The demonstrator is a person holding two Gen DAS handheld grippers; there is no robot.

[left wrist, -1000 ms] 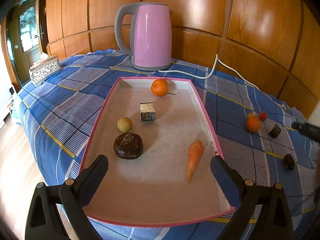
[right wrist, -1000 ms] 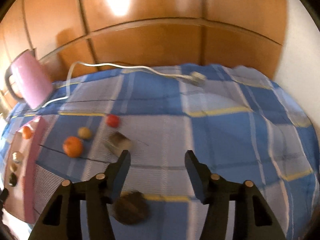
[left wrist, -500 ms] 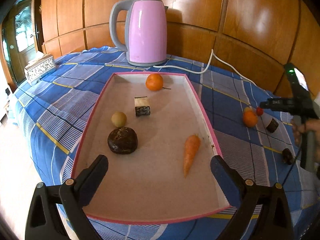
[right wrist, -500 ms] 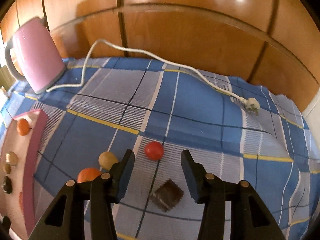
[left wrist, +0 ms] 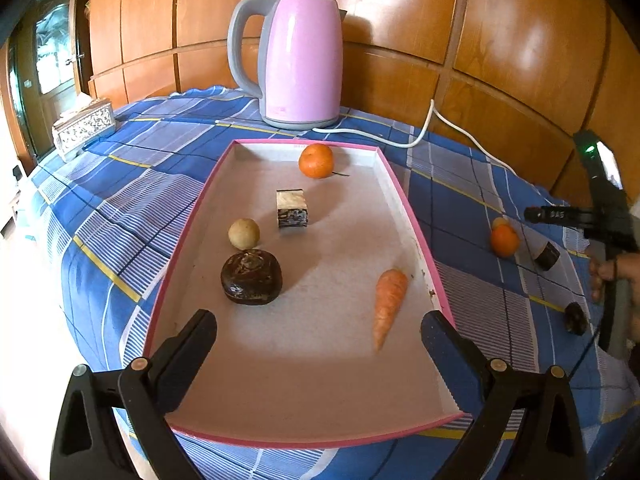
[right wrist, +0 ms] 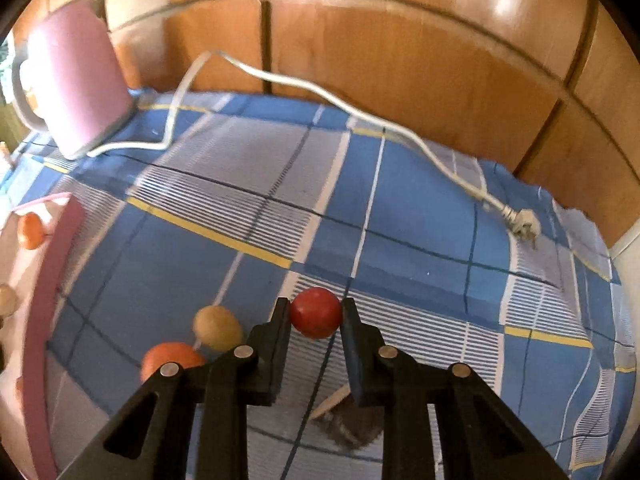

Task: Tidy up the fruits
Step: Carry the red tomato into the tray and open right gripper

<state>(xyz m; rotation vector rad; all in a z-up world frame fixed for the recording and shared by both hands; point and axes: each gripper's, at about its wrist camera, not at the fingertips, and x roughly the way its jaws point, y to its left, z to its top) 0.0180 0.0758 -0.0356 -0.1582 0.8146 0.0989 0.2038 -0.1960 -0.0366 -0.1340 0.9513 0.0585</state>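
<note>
Right gripper [right wrist: 316, 316] just closed, both pads pressing red ball [right wrist: 316, 313] on blue checked cloth [right wrist: 420, 216]. At 9 o'clock of it: tan ball [right wrist: 217, 327], orange [right wrist: 170, 360]. Left gripper [left wrist: 318, 330] gaping wide, empty, above pink-rimmed tray [left wrist: 404, 204]; carrot [left wrist: 388, 300] at 5 o'clock inside.

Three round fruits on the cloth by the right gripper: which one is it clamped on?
The small red fruit: the right gripper is shut on it, a pad on each side. The tan ball and orange lie free to its left.
</note>
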